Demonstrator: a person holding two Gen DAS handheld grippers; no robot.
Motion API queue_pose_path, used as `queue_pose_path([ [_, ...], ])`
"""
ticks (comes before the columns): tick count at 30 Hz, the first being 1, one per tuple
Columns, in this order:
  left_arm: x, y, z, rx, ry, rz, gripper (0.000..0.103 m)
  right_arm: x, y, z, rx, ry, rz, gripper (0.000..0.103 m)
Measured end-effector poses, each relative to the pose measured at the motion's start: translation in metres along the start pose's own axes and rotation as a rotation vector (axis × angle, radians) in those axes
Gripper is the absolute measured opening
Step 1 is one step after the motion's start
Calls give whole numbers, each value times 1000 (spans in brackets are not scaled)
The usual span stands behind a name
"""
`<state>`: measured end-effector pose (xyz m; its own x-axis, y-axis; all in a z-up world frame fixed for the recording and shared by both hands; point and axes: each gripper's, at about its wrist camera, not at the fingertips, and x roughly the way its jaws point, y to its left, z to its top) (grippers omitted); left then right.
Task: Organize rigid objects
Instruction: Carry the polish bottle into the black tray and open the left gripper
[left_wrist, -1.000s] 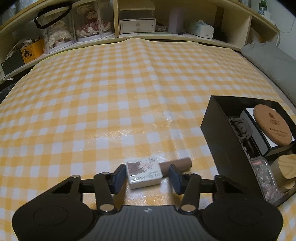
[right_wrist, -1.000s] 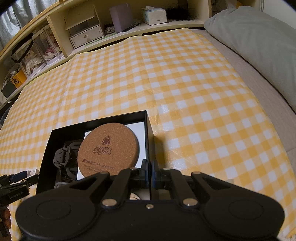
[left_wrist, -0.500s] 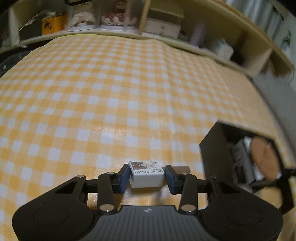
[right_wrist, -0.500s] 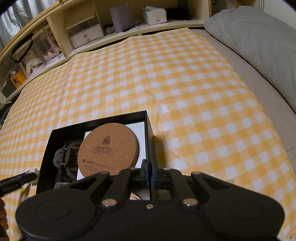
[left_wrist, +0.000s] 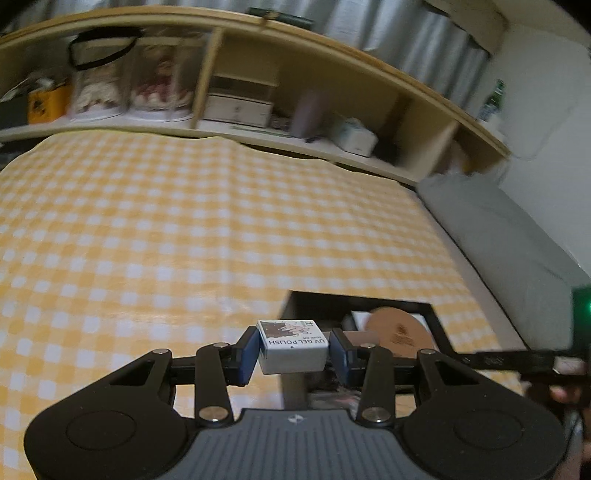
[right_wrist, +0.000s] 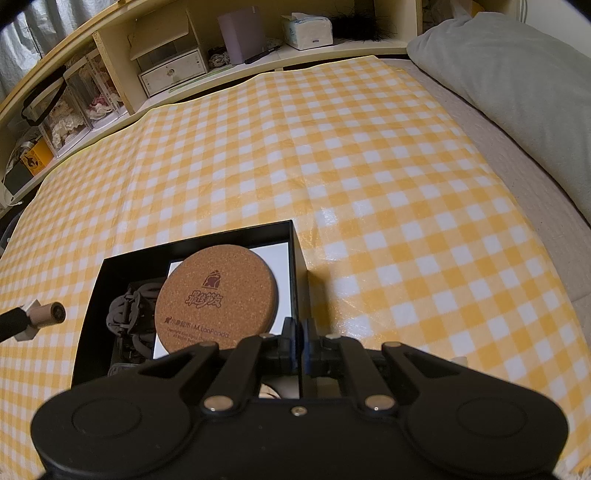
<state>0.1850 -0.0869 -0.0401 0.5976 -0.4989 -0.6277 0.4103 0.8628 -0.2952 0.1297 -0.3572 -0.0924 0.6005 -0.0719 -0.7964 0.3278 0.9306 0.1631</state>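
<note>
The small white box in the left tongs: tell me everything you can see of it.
The small white box is a rectangular carton, apparently card, with "UV GEL POLISH" printed upside down on its near face and a brownish picture on top. It sits level, clamped on both short sides by the blue pads of the left tongs, lifted in front of the black box. Nothing else touches it.

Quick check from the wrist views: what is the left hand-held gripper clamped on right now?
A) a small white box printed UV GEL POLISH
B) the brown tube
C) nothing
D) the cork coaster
A: in the left wrist view the left hand-held gripper has its blue pads pressed on both sides of the white box, held up off the checked cloth.
</note>
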Motion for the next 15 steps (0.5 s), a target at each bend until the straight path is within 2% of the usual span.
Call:
queue_pose_path([
  [9,6,-45,-26,133,100,-38,42,0,0,0,0,0,-1,5],
  [15,14,-53,-38,175,101,-11,42,0,0,0,-1,0,-1,5],
])
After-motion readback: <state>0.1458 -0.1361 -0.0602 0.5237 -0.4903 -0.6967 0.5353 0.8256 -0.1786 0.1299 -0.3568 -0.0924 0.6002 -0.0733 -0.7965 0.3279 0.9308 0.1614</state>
